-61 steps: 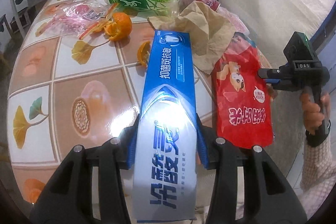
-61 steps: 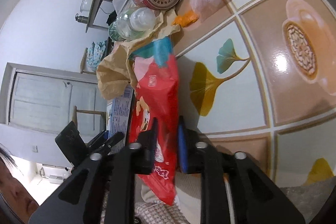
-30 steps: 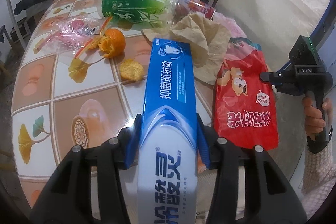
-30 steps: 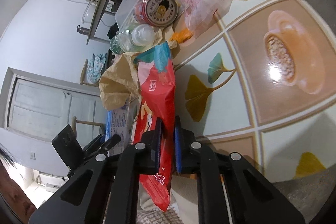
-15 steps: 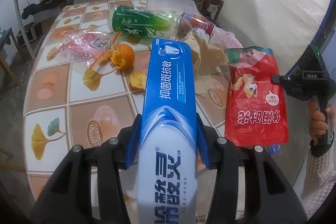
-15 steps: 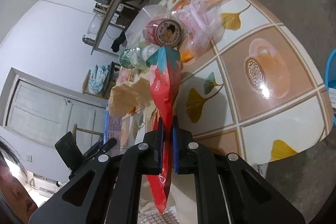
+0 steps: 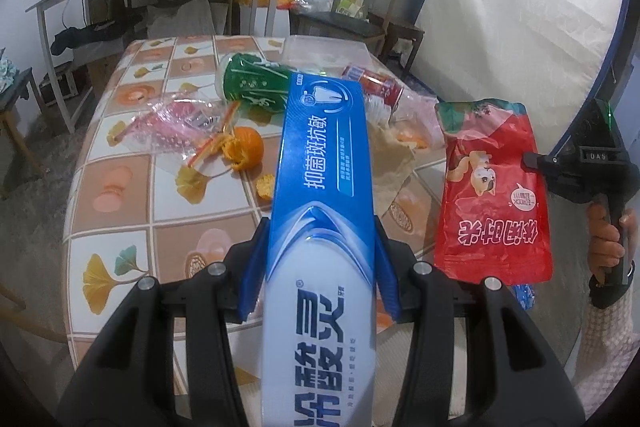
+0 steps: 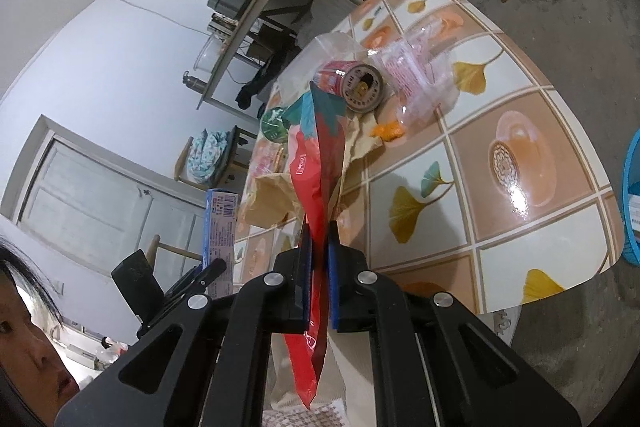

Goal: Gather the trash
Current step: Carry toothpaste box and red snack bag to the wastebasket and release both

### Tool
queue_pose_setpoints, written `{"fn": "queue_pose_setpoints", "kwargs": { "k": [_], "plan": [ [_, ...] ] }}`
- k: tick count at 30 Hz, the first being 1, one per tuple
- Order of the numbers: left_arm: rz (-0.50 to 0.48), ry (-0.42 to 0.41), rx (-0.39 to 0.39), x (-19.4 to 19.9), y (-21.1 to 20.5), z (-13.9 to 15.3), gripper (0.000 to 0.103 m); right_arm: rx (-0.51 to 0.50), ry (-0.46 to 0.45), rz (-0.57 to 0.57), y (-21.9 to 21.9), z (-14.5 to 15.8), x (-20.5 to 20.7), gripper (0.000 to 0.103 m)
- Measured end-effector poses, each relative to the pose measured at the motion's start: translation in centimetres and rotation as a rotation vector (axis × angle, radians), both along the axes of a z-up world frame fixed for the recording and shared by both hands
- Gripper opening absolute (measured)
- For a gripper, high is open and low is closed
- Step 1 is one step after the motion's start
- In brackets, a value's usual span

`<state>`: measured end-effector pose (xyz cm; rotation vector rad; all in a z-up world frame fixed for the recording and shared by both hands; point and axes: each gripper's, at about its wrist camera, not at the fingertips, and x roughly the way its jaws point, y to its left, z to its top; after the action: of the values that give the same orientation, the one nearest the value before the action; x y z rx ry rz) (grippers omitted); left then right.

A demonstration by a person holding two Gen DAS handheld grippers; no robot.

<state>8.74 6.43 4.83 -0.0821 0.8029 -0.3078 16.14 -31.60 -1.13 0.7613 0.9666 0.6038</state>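
My left gripper (image 7: 320,259) is shut on a long blue and white toothpaste box (image 7: 322,195), held above the table's near edge. The box also shows at the left of the right wrist view (image 8: 219,227). My right gripper (image 8: 319,255) is shut on a flat red snack pouch (image 8: 316,179), which stands edge-on between its blue pads. In the left wrist view the red pouch (image 7: 494,187) hangs in the air at the right, beside the hand holding the right gripper. Both items are clear of the table.
The tiled table (image 7: 132,211) holds a green bottle (image 7: 252,83), a red can (image 8: 356,87), crumpled brown paper (image 7: 390,163), a pink plastic bag (image 7: 168,127) and orange peel (image 7: 244,147). A blue basket (image 8: 632,195) stands on the floor at the right. Chairs and a shelf stand behind.
Both grippers have risen and pulled back from the table with their items. The red pouch left the tabletop and now hangs free. The views now take in more of the room.
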Motion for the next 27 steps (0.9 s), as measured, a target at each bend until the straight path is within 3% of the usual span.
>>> {"fn": "queue_pose_setpoints", "kwargs": {
  "k": [14,23,27],
  "plan": [
    [-0.064,-0.076,-0.035,0.2,-2.1,2.3,0.045,0.019,-0.079,-0.047,-2.2,2.3,-2.3,0.007],
    [-0.277,-0.094,-0.084,2.7,-9.6,4.1,0.045,0.021,-0.119,-0.243,-9.4,2.9,-6.8,0.007],
    [-0.435,-0.065,-0.115,4.0,-16.4,4.3,0.045,0.015,-0.125,-0.375,-14.0,2.6,-10.2,0.007]
  ]
}}
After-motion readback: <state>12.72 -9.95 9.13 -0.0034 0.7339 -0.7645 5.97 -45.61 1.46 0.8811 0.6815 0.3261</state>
